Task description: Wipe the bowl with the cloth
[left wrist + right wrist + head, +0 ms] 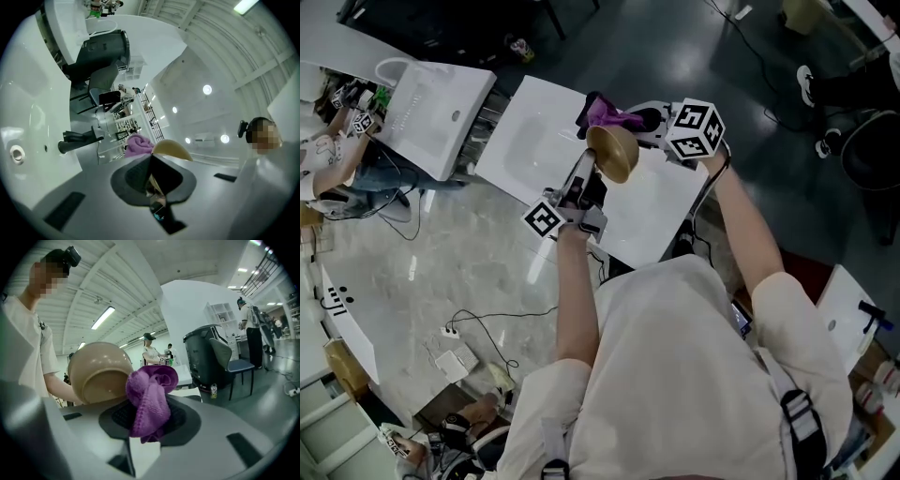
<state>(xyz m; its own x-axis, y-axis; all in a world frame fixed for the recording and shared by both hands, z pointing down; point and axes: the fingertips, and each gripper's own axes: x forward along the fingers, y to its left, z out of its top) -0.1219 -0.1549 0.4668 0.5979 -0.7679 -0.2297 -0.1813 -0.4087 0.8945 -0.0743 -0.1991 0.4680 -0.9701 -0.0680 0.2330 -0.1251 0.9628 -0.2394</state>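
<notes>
White bench [534, 141] surfaces are standing on a dark floor in the head view, with pale marbled flooring lying to the left. The person is holding both grippers above the nearer bench. The left gripper [589, 175] is reaching up from below and carrying a tan bowl [614, 153] clear of the bench, tipped on its side. The right gripper [639, 120] is coming in from the right and pressing a purple cloth [609, 114] in at the bowl's far edge.

Moving to the left gripper view, the left gripper [151, 161] is showing its fingers drawn narrow, pinching the thin rim of the bowl [172, 149] between them. The cloth [139, 144] is sitting just beside the bowl, on its left, beyond the fingertips.

Moving to the right gripper view, the right gripper [148, 420] is clamping its fingers on the bunched cloth [150, 392], which is bulging above them and hanging down between them. The bowl [99, 373] is lying to the left with its underside facing the camera, and the cloth is overlapping its right edge. A dark bin [201, 357] and a chair [229, 362] are standing behind.
</notes>
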